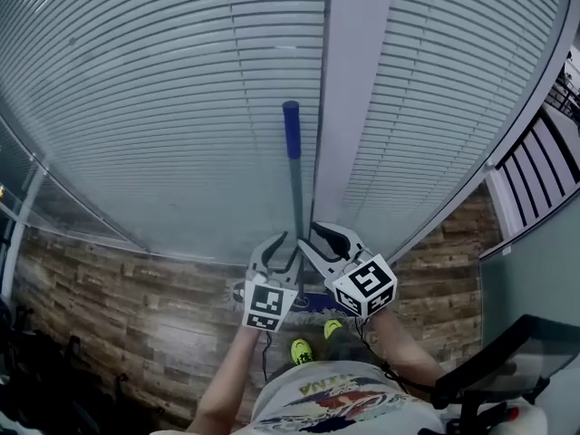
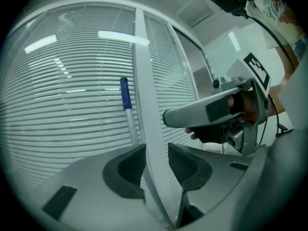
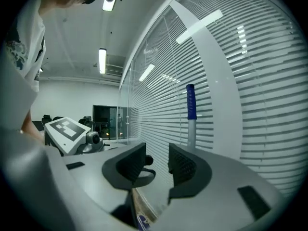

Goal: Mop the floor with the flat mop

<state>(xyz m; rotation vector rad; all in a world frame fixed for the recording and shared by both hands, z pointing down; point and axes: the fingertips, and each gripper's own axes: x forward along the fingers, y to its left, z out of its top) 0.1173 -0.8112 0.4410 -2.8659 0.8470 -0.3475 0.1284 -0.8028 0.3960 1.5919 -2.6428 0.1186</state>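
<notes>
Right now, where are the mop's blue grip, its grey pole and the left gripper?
blue grip [image 1: 291, 130]: head view, middle of the grip.
grey pole [image 1: 296, 198]: head view, midway along the shaft.
left gripper [image 2: 156, 148]: left gripper view, midway between its fingertips.

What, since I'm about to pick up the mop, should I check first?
1. Handle upright at the wall: ok.
2. Left gripper jaws apart, nothing held: ok.
3. Right gripper jaws apart, nothing held: ok.
4. Handle between either gripper's jaws: not ok; it stands beyond both.
5. Mop head flat on the floor: cannot tell; the grippers cover most of it.
</notes>
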